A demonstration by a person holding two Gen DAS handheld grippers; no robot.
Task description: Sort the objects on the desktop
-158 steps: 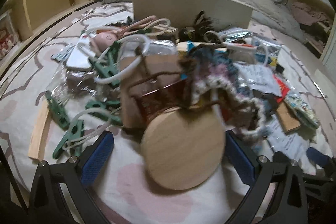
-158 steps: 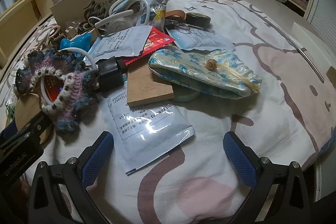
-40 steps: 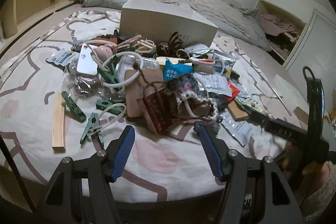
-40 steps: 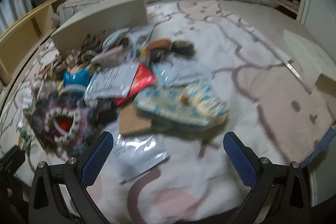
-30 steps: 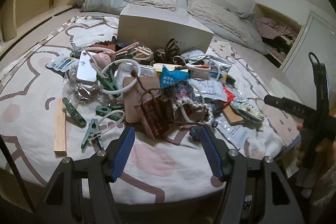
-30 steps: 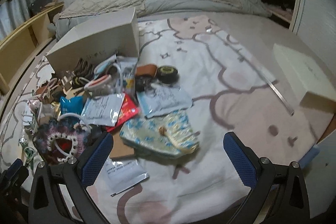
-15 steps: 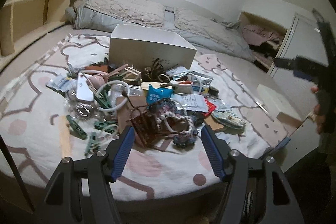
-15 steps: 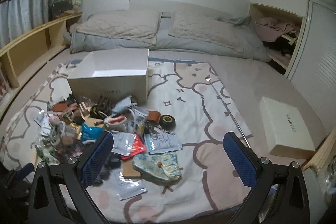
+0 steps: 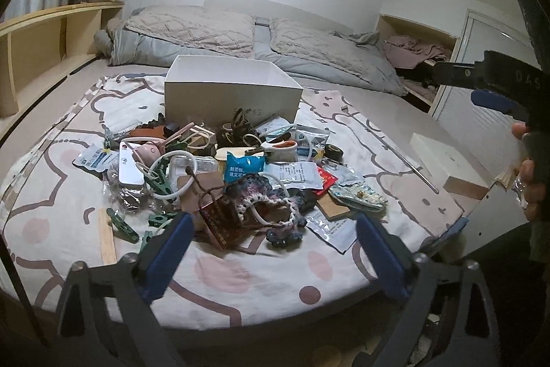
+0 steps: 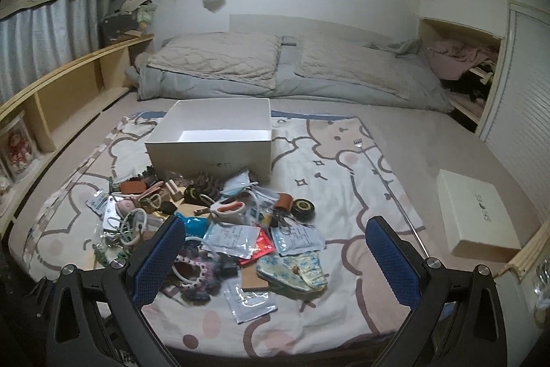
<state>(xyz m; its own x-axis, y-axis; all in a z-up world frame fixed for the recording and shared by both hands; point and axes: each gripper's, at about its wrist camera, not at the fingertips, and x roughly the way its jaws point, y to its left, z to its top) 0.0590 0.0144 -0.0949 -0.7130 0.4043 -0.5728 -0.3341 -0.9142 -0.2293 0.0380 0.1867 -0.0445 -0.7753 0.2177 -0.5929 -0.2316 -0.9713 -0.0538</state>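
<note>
A heap of small objects lies on a patterned sheet [image 9: 240, 270]: a crocheted pouch [image 9: 264, 198], scissors with orange handles [image 9: 280, 146], green clips [image 9: 120, 227], a blue packet [image 9: 244, 165], a floral pouch [image 9: 357, 196] and a roll of black tape [image 10: 302, 207]. An open white box [image 9: 230, 92] stands behind the heap and looks empty in the right wrist view [image 10: 213, 135]. My left gripper [image 9: 271, 250] is open and empty, held back from the heap. My right gripper [image 10: 275, 257] is open and empty, higher up and farther back.
A closed white box [image 10: 476, 215] lies on the floor at the right, with a thin metal rod [image 10: 402, 212] beside the sheet. Grey bedding [image 10: 285, 71] lies at the back. Wooden shelves [image 10: 58, 85] run along the left. The right hand-held gripper shows at the left view's right edge [image 9: 508, 85].
Both grippers have pulled up and away from the heap, so the whole sheet and room now show. The round wooden disc once between the left fingers is gone from them.
</note>
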